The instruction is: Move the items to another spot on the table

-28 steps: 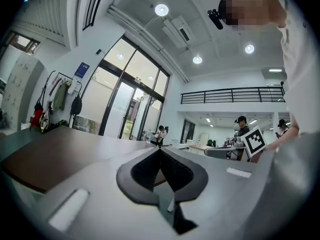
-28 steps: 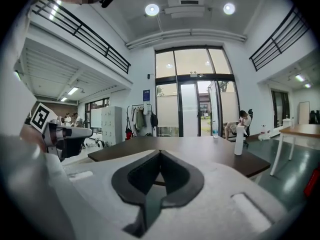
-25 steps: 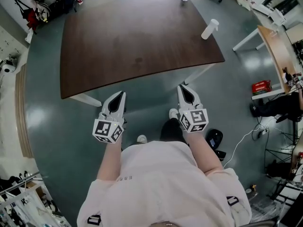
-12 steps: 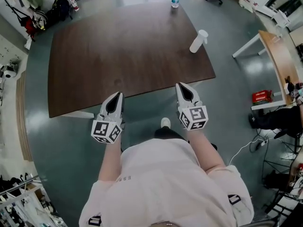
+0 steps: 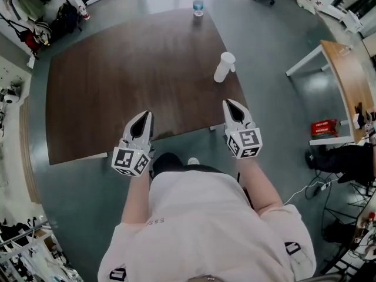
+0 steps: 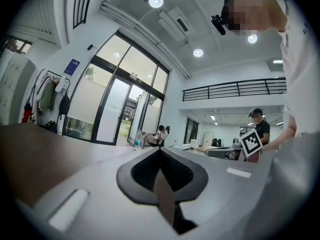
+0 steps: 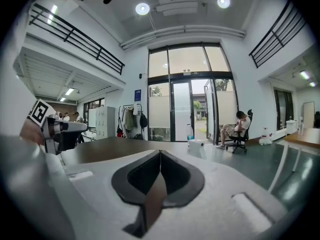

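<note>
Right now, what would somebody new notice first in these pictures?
A big dark brown table fills the middle. On it are a white cup near the right edge and a water bottle at the far edge. The left tongs and the right tongs are shut and empty by the near edge.

My head view is bright and evenly lit, with no hard shadows. The grey floor [image 5: 276, 98] carries pale glare along the top edge, and the dark table [image 5: 117, 87] has a soft sheen. Wide-angle distortion bows the table's edges. In the left gripper view, round ceiling lights [image 6: 156, 1] and overexposed glass doors [image 6: 115, 109] supply the light. My left gripper [image 6: 160, 151] is close and out of focus; the room beyond is sharper. The right gripper [image 7: 160, 154] reads the same, against daylight from the glazed front [image 7: 187, 99]. A black vignette rings both gripper views.
</note>
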Tool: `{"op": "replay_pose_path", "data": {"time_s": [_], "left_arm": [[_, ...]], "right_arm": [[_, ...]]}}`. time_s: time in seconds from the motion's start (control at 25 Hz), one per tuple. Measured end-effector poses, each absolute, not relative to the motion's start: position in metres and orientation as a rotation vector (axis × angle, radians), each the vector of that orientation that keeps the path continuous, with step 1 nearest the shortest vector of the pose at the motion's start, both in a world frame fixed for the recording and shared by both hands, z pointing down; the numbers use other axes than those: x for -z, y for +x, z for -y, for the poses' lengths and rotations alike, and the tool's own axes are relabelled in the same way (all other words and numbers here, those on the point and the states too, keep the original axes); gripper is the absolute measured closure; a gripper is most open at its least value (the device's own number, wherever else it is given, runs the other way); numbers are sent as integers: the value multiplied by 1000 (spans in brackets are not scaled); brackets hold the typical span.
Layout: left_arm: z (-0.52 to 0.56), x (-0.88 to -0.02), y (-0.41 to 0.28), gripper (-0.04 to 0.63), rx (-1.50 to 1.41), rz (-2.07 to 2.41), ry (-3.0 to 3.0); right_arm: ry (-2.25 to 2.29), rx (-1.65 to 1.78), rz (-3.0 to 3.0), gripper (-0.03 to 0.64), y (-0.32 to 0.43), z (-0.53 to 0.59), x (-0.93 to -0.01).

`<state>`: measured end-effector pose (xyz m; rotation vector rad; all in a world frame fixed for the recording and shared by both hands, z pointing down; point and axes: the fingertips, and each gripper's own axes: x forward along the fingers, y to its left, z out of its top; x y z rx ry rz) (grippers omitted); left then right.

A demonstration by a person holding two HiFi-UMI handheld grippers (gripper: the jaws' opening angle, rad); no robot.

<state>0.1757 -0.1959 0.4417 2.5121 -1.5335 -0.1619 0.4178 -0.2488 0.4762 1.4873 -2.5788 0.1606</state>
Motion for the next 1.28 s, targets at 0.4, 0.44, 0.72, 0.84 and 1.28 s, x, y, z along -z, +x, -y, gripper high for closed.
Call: {"op": "replay_pose_path", "data": {"time_s": [0.4,0.44,0.72,0.84,1.28], "left_arm": [[291,-453,237,578,111,1370,2566],[302,-458,243,578,104,1352,2562],[365,-481,261,580,65,1296,2550],[383,-486,262,578,57,1287,2543],[396,-516,262,578,25,1274,2499]], "right_arm": [[1575,-282,2559,365,455,332,-495],[1584,-299,2555,346,459,341,-500],[1547,-342,2514,252,464,401,-533],[1503,-382,2503,244,459,416,-546],[1362,-346,2529,289,436,437,-572]]}}
